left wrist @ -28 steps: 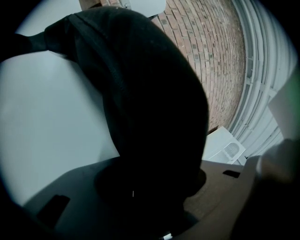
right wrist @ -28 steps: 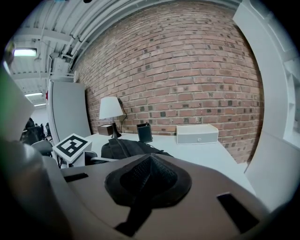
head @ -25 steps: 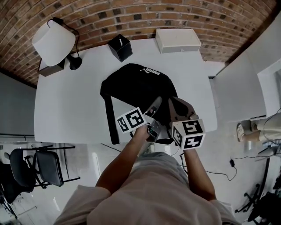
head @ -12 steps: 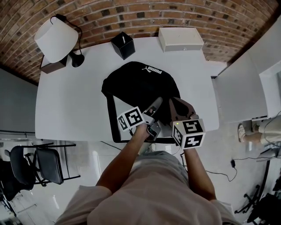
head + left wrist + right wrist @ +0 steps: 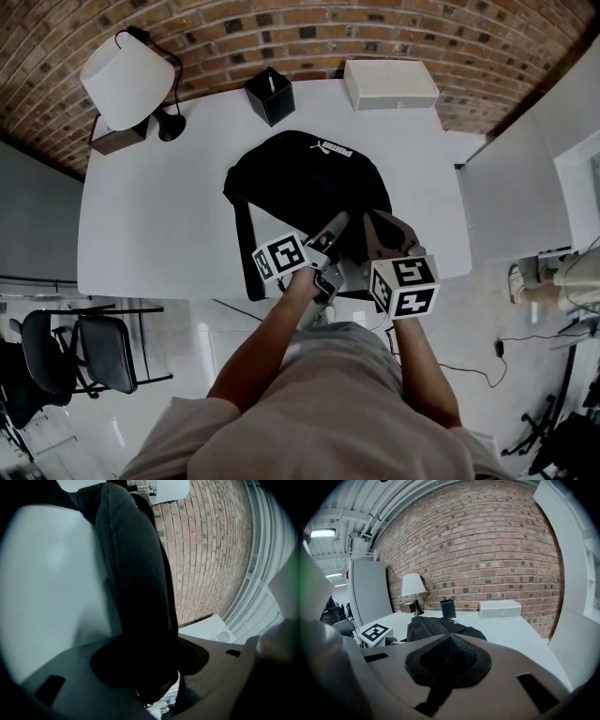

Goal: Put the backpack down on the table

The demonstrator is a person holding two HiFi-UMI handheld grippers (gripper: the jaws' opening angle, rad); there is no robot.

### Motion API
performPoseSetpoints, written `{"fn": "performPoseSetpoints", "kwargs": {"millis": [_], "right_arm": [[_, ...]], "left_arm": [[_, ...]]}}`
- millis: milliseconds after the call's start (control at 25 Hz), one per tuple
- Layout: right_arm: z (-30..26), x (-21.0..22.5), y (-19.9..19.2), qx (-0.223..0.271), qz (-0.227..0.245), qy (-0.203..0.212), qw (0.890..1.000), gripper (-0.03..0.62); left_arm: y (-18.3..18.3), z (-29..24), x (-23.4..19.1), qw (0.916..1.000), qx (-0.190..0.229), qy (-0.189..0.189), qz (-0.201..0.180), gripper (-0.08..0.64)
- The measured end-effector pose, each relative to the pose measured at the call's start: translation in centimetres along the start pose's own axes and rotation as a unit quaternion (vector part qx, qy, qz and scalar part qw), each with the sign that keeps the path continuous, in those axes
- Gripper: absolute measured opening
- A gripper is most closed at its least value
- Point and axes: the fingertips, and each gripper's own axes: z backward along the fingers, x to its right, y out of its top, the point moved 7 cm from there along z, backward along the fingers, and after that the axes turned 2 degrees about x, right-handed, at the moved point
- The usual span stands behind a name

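Observation:
The black backpack (image 5: 300,183) lies flat in the middle of the white table (image 5: 150,225), and one strap (image 5: 246,253) runs down to the near edge. My left gripper (image 5: 336,225) reaches in at the bag's near edge. In the left gripper view a thick black part of the bag (image 5: 136,573) stands between the opening jaws of the left gripper (image 5: 145,667), and the pads look slack on it. My right gripper (image 5: 382,230) hovers over the bag's near right corner. In the right gripper view the right gripper (image 5: 449,660) has its pads together, and the backpack (image 5: 436,626) lies beyond them.
A white-shaded lamp (image 5: 127,80) and a small brown box (image 5: 112,141) stand at the far left corner. A black box (image 5: 270,96) and a white case (image 5: 390,84) sit along the brick wall. A black chair (image 5: 84,361) is on the floor at the left.
Both grippers stay almost where they were at the bag's near edge. The left marker cube has rolled slightly. The backpack still lies flat; only the view has drifted.

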Motion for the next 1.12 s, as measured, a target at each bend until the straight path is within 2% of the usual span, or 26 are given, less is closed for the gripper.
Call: {"fn": "performPoseSetpoints", "kwargs": {"millis": [400, 960, 1120], "right_arm": [[0.8, -2.2, 0.5, 0.008, -0.007, -0.010, 1.000, 0.002], [2.8, -6.3, 0.8, 0.020, -0.018, -0.028, 0.999, 0.002], [3.4, -7.1, 0.9, 0.023, -0.020, -0.034, 0.999, 0.002]], "left_arm": [[0.3, 2.1, 0.6, 0.9997, -0.021, -0.008, 0.006, 0.210], [0.6, 5.9, 1.1, 0.9980, -0.060, 0.017, -0.006, 0.210], [0.8, 6.6, 1.5, 0.9968, -0.072, 0.025, -0.024, 0.210]]}}
